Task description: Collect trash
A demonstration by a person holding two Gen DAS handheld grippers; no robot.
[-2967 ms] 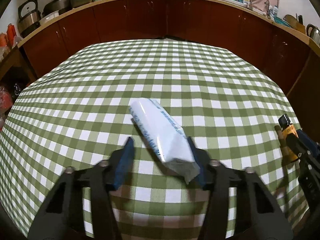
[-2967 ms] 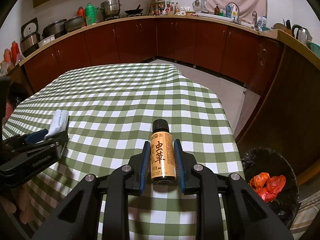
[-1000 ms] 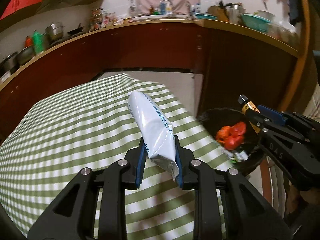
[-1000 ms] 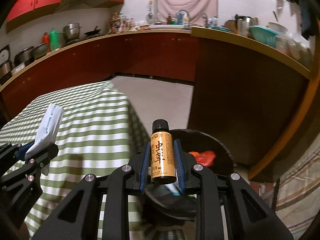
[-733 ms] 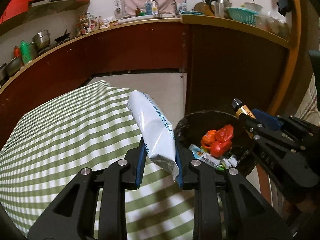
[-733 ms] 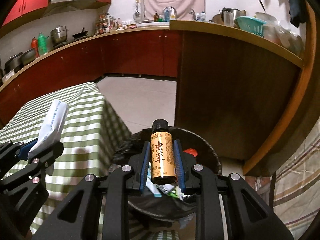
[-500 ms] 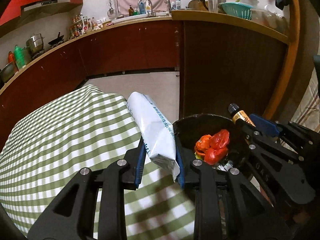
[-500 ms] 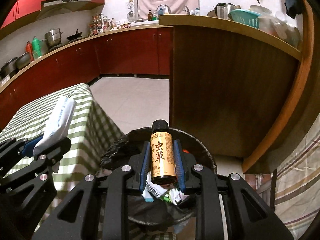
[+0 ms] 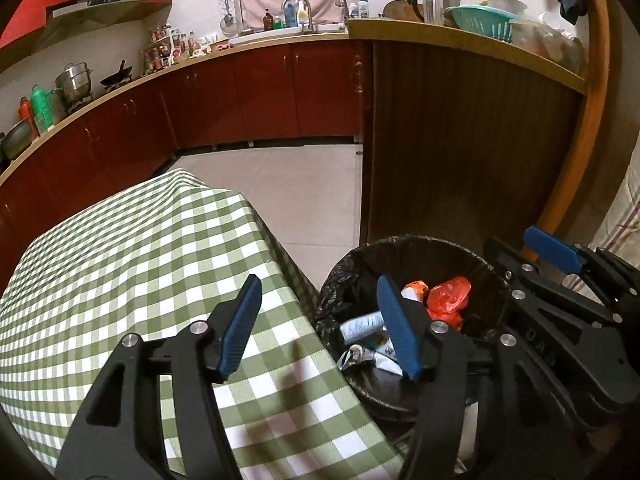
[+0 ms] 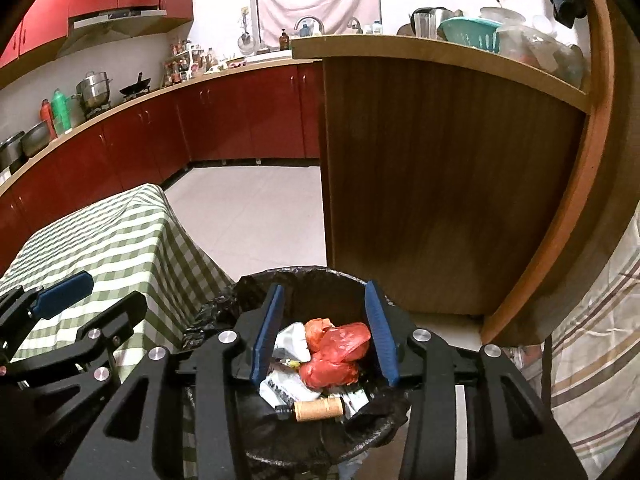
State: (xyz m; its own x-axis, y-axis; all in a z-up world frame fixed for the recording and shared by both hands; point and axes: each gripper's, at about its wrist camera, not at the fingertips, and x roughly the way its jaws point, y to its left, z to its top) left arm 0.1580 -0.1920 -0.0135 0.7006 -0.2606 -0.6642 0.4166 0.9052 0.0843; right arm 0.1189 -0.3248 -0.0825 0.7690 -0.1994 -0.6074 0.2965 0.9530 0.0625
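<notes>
A black-lined trash bin (image 9: pixel 404 248) (image 10: pixel 320 276) stands on the floor beside the table. In it lie red plastic bags (image 10: pixel 338 350) (image 9: pixel 448 300), white wrappers including the white packet (image 9: pixel 362 326), and the small amber bottle (image 10: pixel 316 408) on its side. My left gripper (image 9: pixel 320 326) is open and empty, over the table's edge and the bin's left rim. My right gripper (image 10: pixel 324 328) is open and empty, directly above the bin. It shows at right in the left wrist view (image 9: pixel 552 256).
The table with a green checked cloth (image 9: pixel 140 264) (image 10: pixel 100 248) is left of the bin. A wooden counter end panel (image 10: pixel 440 180) stands right behind the bin. Red kitchen cabinets (image 9: pixel 240 100) line the back wall. A striped curtain (image 10: pixel 592 340) hangs at right.
Both grippers have opened. The white packet has dropped from the left gripper and the amber bottle from the right gripper into the bin.
</notes>
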